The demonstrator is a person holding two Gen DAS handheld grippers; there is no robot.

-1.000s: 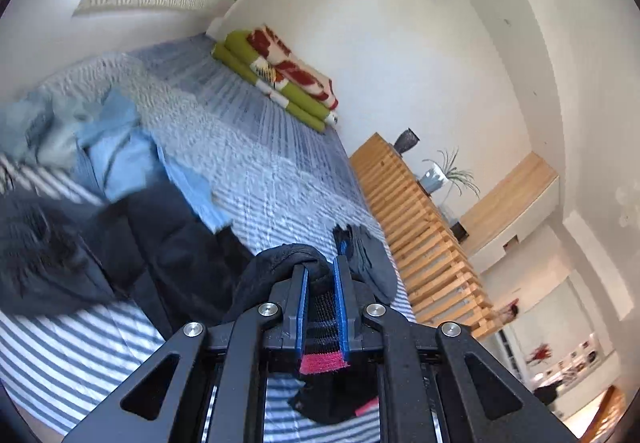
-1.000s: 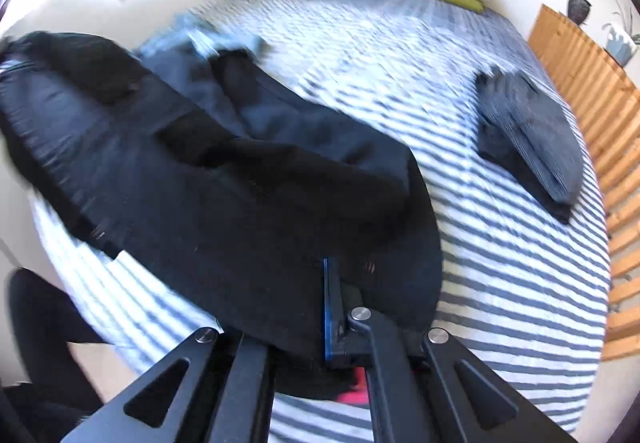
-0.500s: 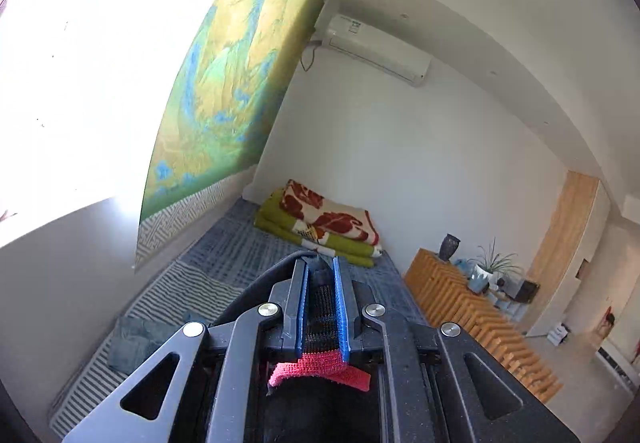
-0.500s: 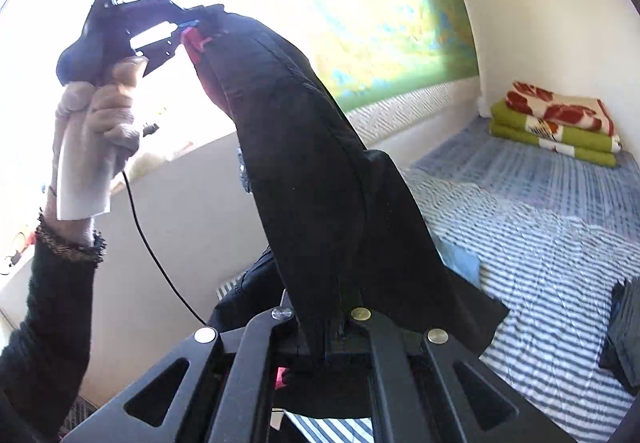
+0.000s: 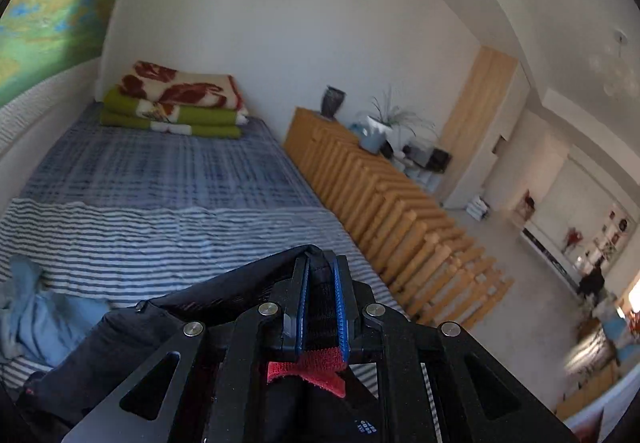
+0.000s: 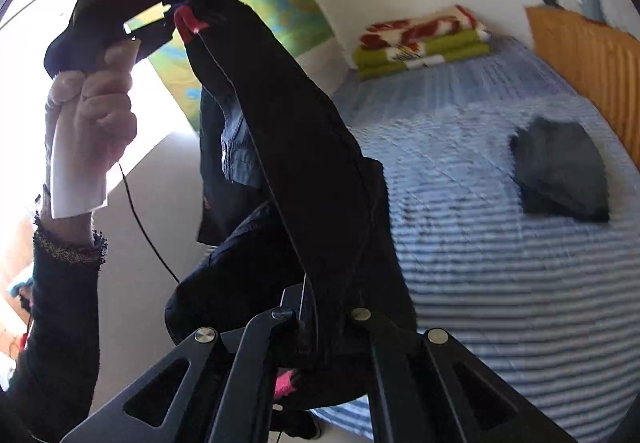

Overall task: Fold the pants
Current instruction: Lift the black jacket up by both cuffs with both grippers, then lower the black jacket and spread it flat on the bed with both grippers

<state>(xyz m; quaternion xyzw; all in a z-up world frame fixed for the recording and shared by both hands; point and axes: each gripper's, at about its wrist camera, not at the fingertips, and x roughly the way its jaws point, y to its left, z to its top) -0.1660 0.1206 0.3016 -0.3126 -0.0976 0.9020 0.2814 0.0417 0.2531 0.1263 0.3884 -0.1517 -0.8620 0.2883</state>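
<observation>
A pair of black fabric pants hangs in the air above the near end of a bed covered with a blue-and-white striped sheet, stretched between the two claws. The left claw, gripped by the person's left hand at the top left of the right wrist view, is clenched on one edge of the pants: in its own camera the blue pads press dark cloth between them, with a strip of red hook tape just behind. The right claw sits lower, and its jaws are clamped on the other end of the pants; the cloth drapes over the fingertips and hides them. From the upper claw the pants run down as a taut, slanting band, with loose folds and a paler blue-grey lining hanging behind it.

On the bed, a folded dark grey garment lies well apart to the right, near a slatted wooden cabinet. A crumpled light blue garment lies at the left of the striped sheet. At the far end of the bed rests a stack of folded green and red-patterned blankets.
</observation>
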